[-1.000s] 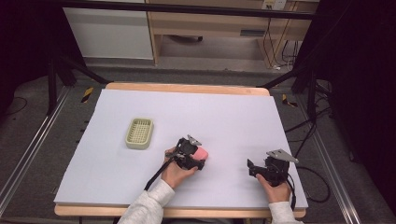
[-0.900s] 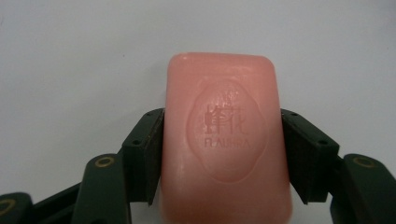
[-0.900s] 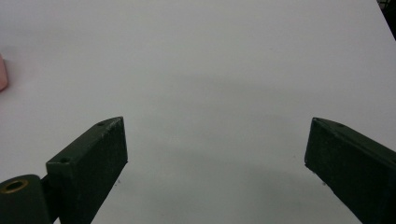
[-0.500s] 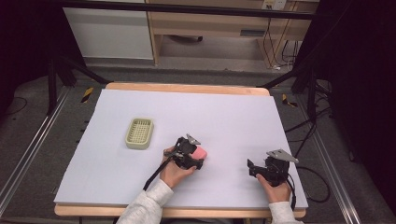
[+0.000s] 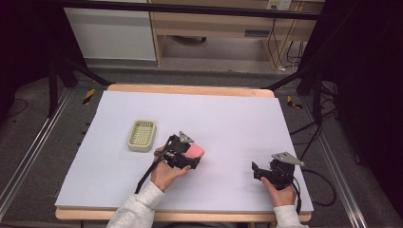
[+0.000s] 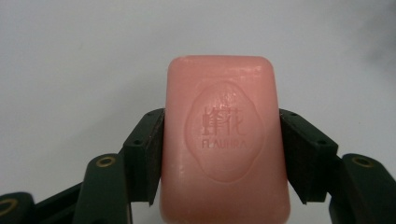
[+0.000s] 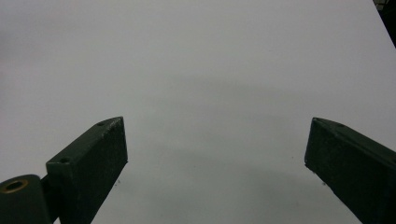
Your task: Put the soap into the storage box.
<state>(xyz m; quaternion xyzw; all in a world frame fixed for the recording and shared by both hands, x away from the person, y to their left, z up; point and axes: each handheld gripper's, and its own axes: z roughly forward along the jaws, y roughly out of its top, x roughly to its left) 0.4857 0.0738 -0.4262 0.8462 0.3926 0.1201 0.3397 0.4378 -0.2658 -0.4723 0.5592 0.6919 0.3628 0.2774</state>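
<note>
Pinching the pink soap bar (image 6: 224, 140) by its two long sides, my left fingers (image 5: 192, 159) hold it flat above the tabletop (image 5: 228, 118), so it can lie in the soap dish (image 5: 141, 135) (just beside, left). My right fingers (image 7: 215, 154) stay spread, empty.

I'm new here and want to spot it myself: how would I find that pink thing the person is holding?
Start at the white table and find the pale green slotted soap dish on its left half. Just right of that, the left gripper clamps a pink rectangular soap bar by its long sides. It is the one pink thing there, with an oval stamp and lettering pressed into its face.
</note>
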